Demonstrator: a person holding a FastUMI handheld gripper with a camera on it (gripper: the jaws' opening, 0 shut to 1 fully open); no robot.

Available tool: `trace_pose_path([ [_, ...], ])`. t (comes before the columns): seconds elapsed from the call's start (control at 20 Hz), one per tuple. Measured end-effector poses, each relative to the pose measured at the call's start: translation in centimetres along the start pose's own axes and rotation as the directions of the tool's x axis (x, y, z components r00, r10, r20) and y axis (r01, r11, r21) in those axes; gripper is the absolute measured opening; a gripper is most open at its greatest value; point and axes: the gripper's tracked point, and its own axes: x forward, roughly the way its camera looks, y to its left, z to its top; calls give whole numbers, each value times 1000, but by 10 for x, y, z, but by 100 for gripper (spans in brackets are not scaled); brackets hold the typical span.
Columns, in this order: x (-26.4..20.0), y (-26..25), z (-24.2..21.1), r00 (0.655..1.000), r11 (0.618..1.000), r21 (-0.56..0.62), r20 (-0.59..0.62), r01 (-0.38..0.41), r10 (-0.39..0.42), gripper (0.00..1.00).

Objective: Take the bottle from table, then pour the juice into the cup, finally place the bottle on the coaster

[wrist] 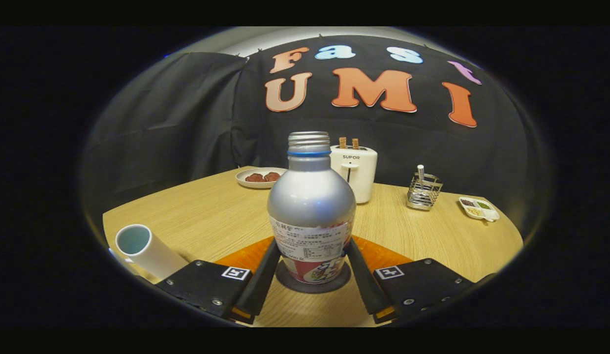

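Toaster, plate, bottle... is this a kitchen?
Probably a pretend kitchen table in a recording booth. A toaster, a plate of food and a cup sit on a wooden table, with black cloth behind. The claw grips a bottle.

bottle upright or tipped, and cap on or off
Upright and uncapped. The bottle stands straight on the dark coaster between the gripper fingers, with its bare screw threads showing at the neck.

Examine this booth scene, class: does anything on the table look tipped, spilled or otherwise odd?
Nothing spilled. The capless bottle stands upright on the dark coaster between the gripper fingers; only the cup looks tilted.
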Motion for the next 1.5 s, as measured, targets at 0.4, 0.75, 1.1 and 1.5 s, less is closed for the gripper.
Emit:
trace_pose_path([
  [0.4, -3, -5, 2, 1000, 1000, 12, 15, 6, -6, 81],
  [0.75, -28, -13, 31, 995, 999, 40, 95, 6, -9, 91],
  [1.1, -77, -31, 84, 972, 998, 61, 231, 16, -30, 94],
  [1.5, -151, -66, 153, 909, 994, 77, 402, 83, -107, 95],
])
